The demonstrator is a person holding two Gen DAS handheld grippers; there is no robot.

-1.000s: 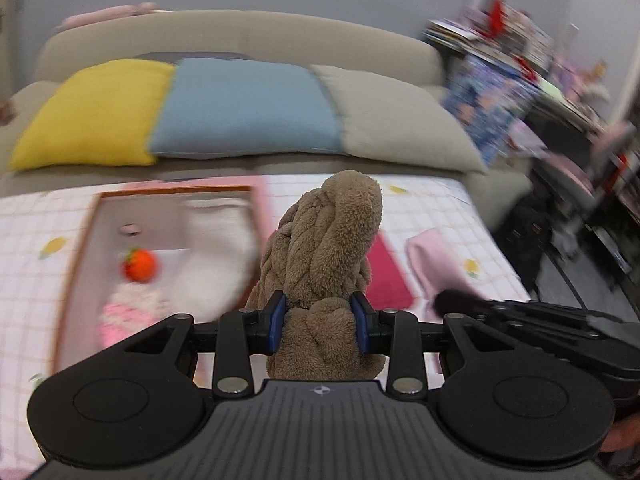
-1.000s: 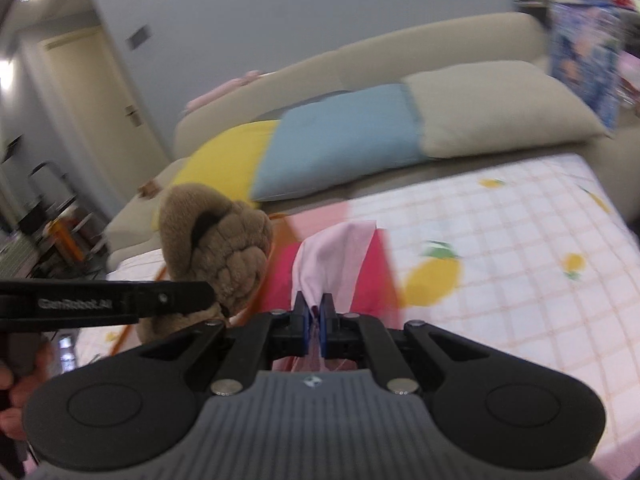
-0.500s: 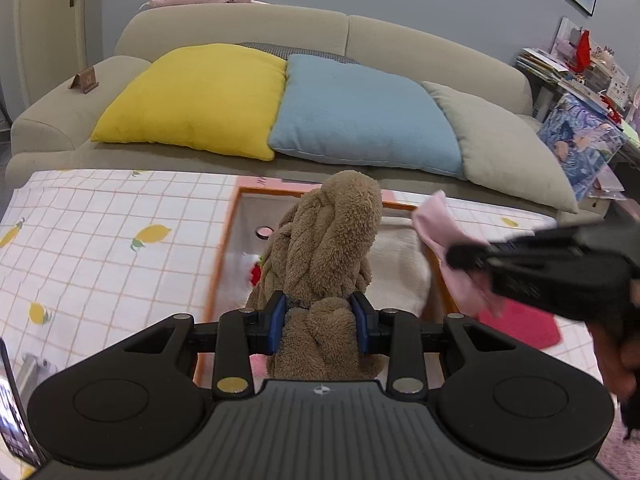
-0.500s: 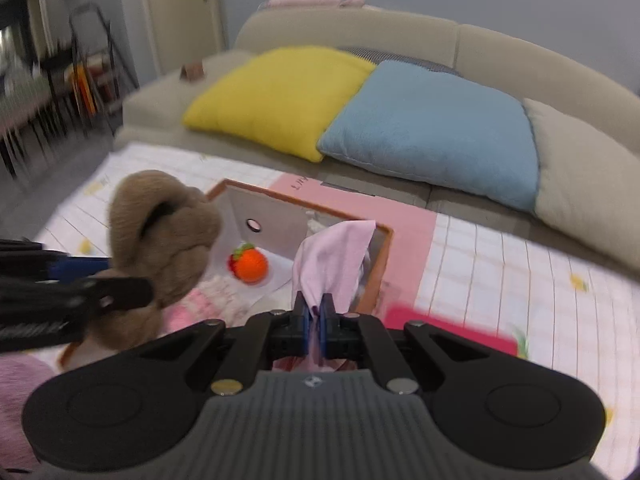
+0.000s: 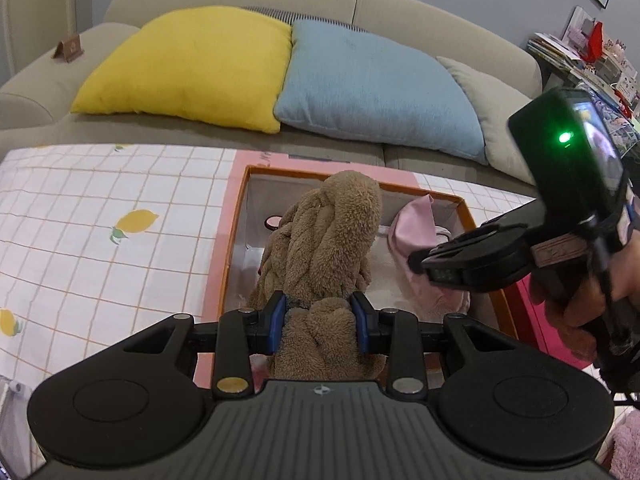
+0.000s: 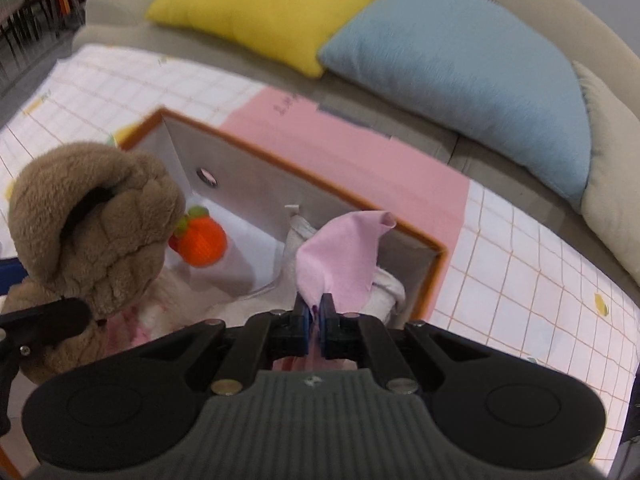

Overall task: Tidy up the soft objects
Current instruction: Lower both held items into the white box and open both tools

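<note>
Over the box (image 5: 460,202), left jaws clamp the upright brown plush (image 5: 328,248); right jaws pinch the upward-pointing pink cloth (image 6: 344,256).

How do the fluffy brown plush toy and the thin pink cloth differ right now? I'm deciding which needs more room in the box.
The fluffy brown plush toy is thick and knobbly; the thin pink cloth is flat and smooth. The toy spreads the left gripper apart; the right gripper pinches nearly shut on the cloth. The toy looks far bulkier. Both are held above the orange-rimmed storage box.
</note>
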